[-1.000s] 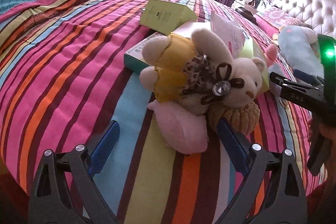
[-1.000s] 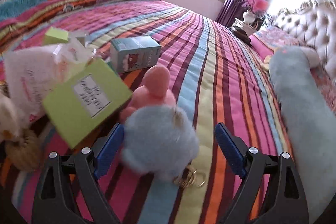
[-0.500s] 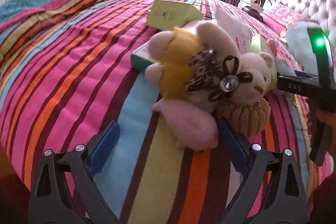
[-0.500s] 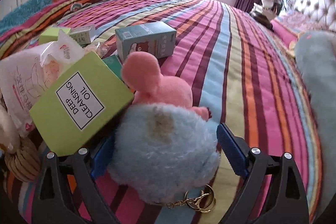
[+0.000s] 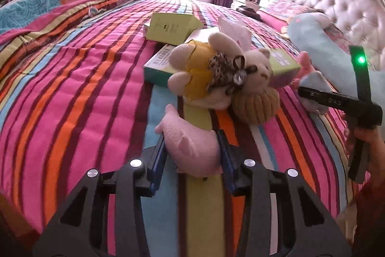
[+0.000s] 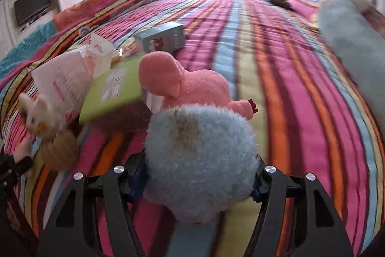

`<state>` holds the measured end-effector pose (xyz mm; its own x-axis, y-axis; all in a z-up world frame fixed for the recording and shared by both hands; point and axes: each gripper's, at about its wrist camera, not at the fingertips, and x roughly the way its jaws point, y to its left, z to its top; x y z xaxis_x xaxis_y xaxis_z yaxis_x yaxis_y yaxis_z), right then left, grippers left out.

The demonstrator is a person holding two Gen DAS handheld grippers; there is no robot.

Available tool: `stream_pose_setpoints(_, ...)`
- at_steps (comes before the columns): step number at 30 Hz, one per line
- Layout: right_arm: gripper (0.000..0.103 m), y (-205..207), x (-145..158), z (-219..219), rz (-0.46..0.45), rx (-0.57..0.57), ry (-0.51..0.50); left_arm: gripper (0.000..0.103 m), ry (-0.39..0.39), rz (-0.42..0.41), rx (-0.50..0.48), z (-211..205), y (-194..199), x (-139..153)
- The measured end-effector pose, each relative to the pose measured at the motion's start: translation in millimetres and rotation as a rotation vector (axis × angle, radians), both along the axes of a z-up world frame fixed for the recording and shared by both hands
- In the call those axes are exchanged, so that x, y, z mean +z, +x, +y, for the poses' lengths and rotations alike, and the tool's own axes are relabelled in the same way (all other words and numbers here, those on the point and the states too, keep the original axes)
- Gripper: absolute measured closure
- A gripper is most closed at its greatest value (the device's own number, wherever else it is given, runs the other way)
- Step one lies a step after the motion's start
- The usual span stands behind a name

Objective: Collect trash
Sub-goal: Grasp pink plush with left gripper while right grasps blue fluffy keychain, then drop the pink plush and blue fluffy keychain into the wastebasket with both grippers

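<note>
- Left tongs (image 5: 192,153) have just been closing and now clench a pale pink plush (image 5: 190,148), blue pads pressed on both of its sides.
- Right tongs (image 6: 199,182) have also just been closing; they clasp a fluffy blue plush ball (image 6: 199,160), which bulges over both pads.
- Pale pink plush lies on the striped bed (image 5: 79,98) at the near edge of the pile, its long axis running from the tongs up and to the left, narrow end away from the camera.
- Joined to the blue ball, a salmon-pink plush (image 6: 185,83) reaches away from the right tongs toward the far side of the bed.
- Behind the left tongs: a cream teddy bear in a yellow dress (image 5: 216,74) lies on its side, head to the right, across a teal box (image 5: 156,66).
- Two lime-green boxes, one far (image 5: 170,28) and one beside the bear's head (image 5: 284,62), are closed; contents unseen.
- White plastic bag (image 6: 65,81) lies against the green box; what it holds I cannot tell.
</note>
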<state>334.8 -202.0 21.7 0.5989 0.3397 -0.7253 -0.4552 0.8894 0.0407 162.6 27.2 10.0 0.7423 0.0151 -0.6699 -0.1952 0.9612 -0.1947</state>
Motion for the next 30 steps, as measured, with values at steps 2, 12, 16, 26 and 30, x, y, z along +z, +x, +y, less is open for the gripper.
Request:
stream_pose_setpoints(2, 0.041, -20.7, -0.5, -21.6, -0.001, -0.040, 0.051, 0.062, -0.063, -0.014, -0.022, 7.3, -13.3, 2.1)
stream_pose_setpoints(12, 0.041, -144.3, 19.8, -56.1, -0.020, -0.055, 0.299, 0.062, -0.138, -0.069, -0.177, 12.0, -75.0, 22.5)
stream_pose_setpoints(16, 0.041, -220.6, 17.2, -36.0, 0.005, 0.037, 0.309, 0.062, -0.117, -0.042, -0.323, -1.0, -128.3, 23.9)
stream_pose_setpoints(26, 0.041, -322.3, -107.9, 17.2, 0.377, 0.037, 0.208, 0.062, -0.043, 0.347, -0.522, -52.4, -206.1, -103.7)
stream_pose_setpoints(30, 0.041, -322.2, -155.5, 27.4, 0.508, 0.014, 0.153, 0.062, -0.013, 0.466, -0.574, -65.3, -203.9, -146.0)
